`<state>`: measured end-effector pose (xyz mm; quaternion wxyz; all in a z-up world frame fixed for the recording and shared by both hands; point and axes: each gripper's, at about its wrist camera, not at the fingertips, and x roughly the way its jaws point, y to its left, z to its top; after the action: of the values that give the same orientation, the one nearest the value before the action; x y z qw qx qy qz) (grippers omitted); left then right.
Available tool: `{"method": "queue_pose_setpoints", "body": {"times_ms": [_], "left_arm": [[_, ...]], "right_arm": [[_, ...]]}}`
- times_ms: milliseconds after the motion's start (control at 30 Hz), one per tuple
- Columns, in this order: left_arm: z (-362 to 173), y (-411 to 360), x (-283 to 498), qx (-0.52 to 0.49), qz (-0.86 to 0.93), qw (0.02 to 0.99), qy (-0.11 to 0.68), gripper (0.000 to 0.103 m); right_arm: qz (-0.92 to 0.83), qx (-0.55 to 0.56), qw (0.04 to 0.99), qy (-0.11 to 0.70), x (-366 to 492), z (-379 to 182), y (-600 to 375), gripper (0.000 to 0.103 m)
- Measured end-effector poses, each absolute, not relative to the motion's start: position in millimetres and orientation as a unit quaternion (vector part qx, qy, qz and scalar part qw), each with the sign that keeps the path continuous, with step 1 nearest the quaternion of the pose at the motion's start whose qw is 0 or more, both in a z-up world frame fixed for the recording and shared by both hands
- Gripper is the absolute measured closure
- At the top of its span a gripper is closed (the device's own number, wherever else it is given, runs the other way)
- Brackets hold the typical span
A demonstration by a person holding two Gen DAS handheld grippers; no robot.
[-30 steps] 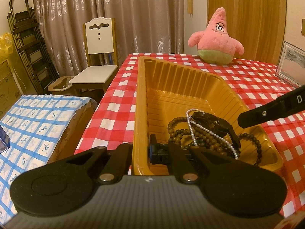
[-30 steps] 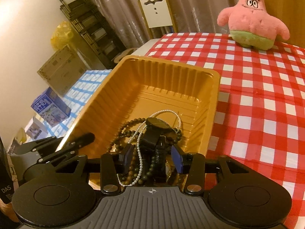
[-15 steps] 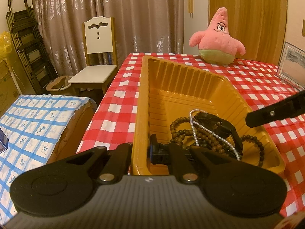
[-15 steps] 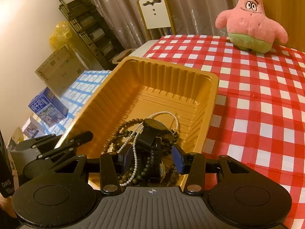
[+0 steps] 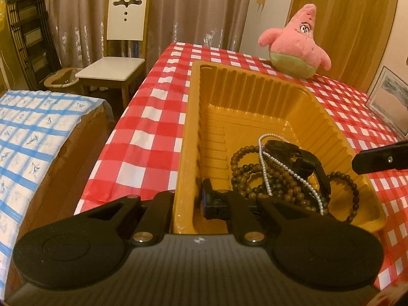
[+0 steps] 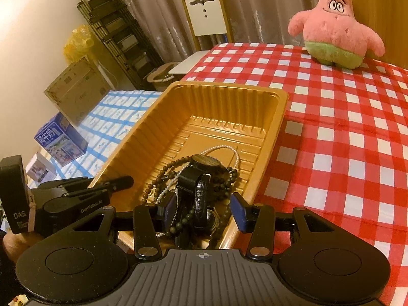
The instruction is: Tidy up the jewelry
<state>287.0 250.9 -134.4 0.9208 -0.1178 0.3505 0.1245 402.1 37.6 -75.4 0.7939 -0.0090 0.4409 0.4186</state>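
Observation:
An orange plastic tray (image 5: 255, 94) (image 6: 229, 97) sits on the red checked table. At its near end lie a black watch (image 5: 295, 156) (image 6: 201, 176), brown bead strands (image 5: 244, 168) (image 6: 163, 176) and a white pearl strand (image 5: 280, 165) (image 6: 229, 150), piled together. My left gripper (image 5: 188, 201) is shut on the tray's left wall near the corner. My right gripper (image 6: 204, 211) is open, its blue pads either side of the watch strap and beads, just above the tray's near end. Its finger shows at the right in the left wrist view (image 5: 380, 159).
A pink star plush (image 5: 295, 48) (image 6: 334, 30) stands at the table's far side. A picture frame (image 5: 387, 99) leans at the right. A white chair (image 5: 119, 51), a blue checked covered box (image 5: 33, 132) and cartons (image 6: 61, 140) are off the table's left.
The tray with the jewelry has shifted slightly right and away in the left wrist view. The right gripper has drawn back a little; its jaws stay open around the watch.

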Motion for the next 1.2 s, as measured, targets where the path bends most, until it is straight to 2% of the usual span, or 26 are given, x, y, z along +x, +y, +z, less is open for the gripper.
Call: {"method": "queue_pose_setpoints", "body": {"times_ms": [67,133,200,433,667,800,1200], "left_arm": [[-135,254,286,-0.128,0.117,0.920,0.351,0.092],[-134,258,284,-0.141,0.114,0.919,0.350,0.068],[-130,262,281,-0.145,0.117,0.923,0.337,0.061],[-106,278,273,-0.130,0.139,0.928,0.320,0.054],[-55,265,250,-0.057,0.143,0.945,0.289,0.049],[-34,242,238,-0.027,0.146,0.944,0.296,0.040],[-18,152,202,-0.036,0.088,0.929,0.357,0.039]], "right_arm": [[0.416,-0.009,0.796,0.440,401,-76,38,0.054],[0.414,-0.005,0.799,0.436,398,-75,38,0.049],[0.410,-0.001,0.805,0.429,396,-74,39,0.041],[0.387,0.008,0.830,0.402,381,-68,38,0.035],[0.337,-0.001,0.863,0.378,355,-57,25,0.034],[0.304,0.023,0.876,0.373,339,-50,3,0.034],[0.260,0.063,0.864,0.427,287,-36,-57,0.034]]}}
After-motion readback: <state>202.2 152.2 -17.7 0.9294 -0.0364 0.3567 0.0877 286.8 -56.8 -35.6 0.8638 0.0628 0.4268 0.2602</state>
